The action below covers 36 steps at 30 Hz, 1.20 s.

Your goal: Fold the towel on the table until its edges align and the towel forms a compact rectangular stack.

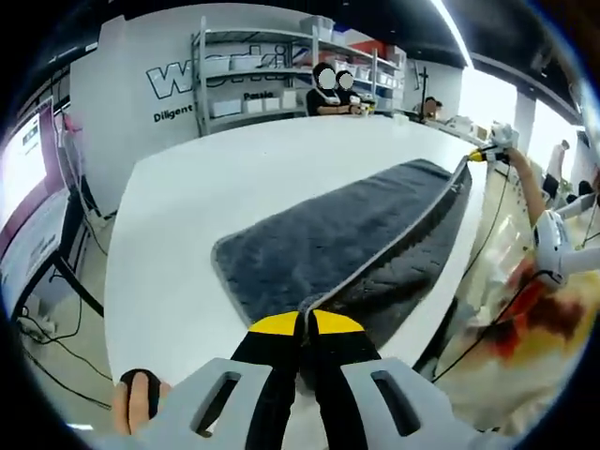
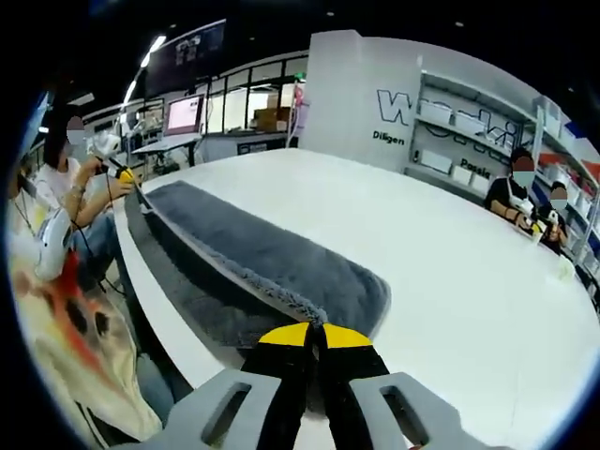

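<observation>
A long dark grey plush towel with a pale grey hem (image 1: pixel 347 234) lies on the large white worktop (image 1: pixel 234 178), close to the edge on the person's side, with part of it draped over that edge. One long side is raised off the surface and stretched into a taut ridge between the two tools.

In the left gripper view, the left tool (image 1: pixel 302 323), black with yellow tips, has its jaws pressed together on the near corner of the towel's hem. At the far end of the ridge the right tool (image 1: pixel 480 156) pinches the other corner, with the person's forearm behind it.

In the right gripper view, the right tool (image 2: pixel 315 330) is likewise clamped on the towel's (image 2: pixel 272 258) hem at the corner nearest the camera. The left tool (image 2: pixel 127 176) shows at the far end, yellow-tipped, holding the opposite corner.

The towel's lower layer lies flat on the worktop (image 2: pixel 450 272), its rounded corner near each camera resting on the white surface.

Beyond the worktop stand a white wall with dark lettering (image 1: pixel 178 84) and metal shelves with white boxes (image 1: pixel 272 70). Seated people (image 2: pixel 525 202) are at the far side of the worktop.
</observation>
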Each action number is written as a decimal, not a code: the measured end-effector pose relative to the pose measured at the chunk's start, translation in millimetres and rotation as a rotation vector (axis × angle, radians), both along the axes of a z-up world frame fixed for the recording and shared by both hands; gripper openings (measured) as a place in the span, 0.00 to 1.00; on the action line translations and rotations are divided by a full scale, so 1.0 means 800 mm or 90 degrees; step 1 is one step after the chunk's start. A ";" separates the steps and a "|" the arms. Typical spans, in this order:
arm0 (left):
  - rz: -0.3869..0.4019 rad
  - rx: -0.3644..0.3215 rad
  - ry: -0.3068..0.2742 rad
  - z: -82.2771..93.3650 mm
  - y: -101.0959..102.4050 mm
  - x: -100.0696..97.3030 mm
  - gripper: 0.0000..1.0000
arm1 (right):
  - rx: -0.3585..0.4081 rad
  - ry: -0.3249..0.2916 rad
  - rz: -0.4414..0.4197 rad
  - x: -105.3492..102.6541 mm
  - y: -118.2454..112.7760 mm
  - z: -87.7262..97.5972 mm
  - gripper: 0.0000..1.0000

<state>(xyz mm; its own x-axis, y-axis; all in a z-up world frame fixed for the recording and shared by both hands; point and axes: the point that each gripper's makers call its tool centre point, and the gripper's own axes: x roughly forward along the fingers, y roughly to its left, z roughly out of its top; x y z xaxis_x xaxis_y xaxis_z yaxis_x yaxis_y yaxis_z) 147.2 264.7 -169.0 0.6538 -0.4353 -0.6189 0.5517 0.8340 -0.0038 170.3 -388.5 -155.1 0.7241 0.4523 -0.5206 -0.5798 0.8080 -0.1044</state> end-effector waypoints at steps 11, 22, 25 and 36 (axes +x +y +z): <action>0.007 0.014 -0.018 0.010 0.000 0.025 0.03 | -0.026 -0.045 -0.012 0.026 0.000 0.019 0.00; 0.016 0.021 -0.050 0.026 0.005 0.051 0.03 | -0.057 -0.084 -0.034 0.044 0.000 0.032 0.00; 0.021 0.020 -0.059 0.032 0.006 0.056 0.03 | -0.066 -0.093 -0.037 0.048 0.001 0.035 0.00; 0.036 0.032 -0.081 0.046 0.013 0.083 0.03 | -0.163 -0.168 -0.064 0.066 0.009 0.070 0.00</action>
